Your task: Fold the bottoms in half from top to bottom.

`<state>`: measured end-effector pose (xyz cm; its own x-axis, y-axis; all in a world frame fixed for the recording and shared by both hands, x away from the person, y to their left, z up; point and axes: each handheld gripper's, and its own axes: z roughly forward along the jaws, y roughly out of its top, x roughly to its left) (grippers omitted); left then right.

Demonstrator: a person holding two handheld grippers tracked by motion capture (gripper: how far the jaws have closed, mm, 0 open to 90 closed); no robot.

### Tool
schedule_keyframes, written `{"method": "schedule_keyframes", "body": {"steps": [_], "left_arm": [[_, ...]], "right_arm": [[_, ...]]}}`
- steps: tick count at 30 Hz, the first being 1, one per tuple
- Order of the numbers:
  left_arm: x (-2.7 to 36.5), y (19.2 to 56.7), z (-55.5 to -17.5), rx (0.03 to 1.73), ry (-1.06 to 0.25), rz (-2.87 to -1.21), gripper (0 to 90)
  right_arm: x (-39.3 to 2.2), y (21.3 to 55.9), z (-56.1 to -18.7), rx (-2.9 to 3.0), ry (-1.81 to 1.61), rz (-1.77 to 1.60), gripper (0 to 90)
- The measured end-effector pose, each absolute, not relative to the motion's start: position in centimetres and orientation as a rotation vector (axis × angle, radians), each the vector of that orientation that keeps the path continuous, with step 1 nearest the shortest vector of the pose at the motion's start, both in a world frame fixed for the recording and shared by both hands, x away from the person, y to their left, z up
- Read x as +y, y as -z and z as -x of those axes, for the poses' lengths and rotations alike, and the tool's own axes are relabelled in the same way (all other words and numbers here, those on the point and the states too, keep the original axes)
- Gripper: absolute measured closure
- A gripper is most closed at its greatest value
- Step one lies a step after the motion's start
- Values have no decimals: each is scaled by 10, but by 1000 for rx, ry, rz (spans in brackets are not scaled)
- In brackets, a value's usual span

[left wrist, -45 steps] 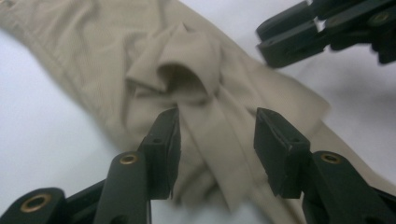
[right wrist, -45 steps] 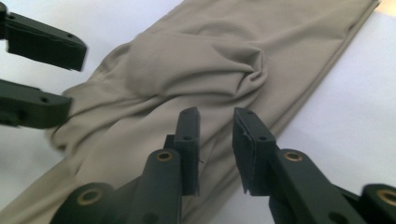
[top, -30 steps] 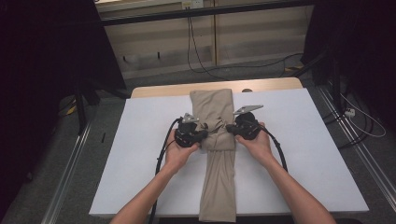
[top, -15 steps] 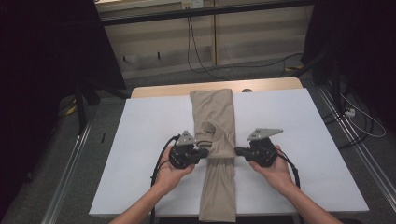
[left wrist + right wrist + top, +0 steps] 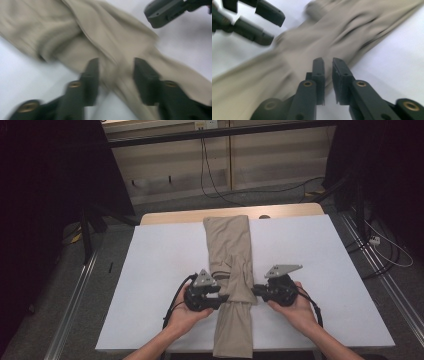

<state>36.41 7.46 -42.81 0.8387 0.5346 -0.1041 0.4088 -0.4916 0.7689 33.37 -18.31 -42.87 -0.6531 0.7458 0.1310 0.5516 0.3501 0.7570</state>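
Both hands have come back toward the near edge since a second ago, drawing the far part of the trousers [image 5: 229,270] with them, so the cloth that lay flat then is now bunched where the two grippers meet it. From above, the trousers lie as a long tan strip down the middle of the white table [image 5: 150,270], with the left gripper [image 5: 221,298] at the strip's left edge and the right gripper [image 5: 256,291] at its right edge, level with each other. The left gripper view shows what the high view cannot: the left gripper [image 5: 115,72] has its jaws well spread, having just been opening, with a ridge of cloth between them and neither pad pressing on it. The right gripper view shows the right gripper [image 5: 328,75] with a narrow gap between its jaws, which have just been opening; the cloth lies under and beyond the tips, and nothing is pinched in the gap. Both close views are blurred. No brand, label or writing can be read.
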Motion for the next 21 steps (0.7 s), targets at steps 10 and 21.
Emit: {"method": "schedule_keyframes", "body": {"steps": [10,21], "left_arm": [[49,446,-397,743,-183,-2219,866],[90,422,-354,659,-94,-2141,876]], "right_arm": [[-173,449,-380,2354,-1114,-1287,719],[-177,422,-336,2366,-1253,-1147,900]]}}
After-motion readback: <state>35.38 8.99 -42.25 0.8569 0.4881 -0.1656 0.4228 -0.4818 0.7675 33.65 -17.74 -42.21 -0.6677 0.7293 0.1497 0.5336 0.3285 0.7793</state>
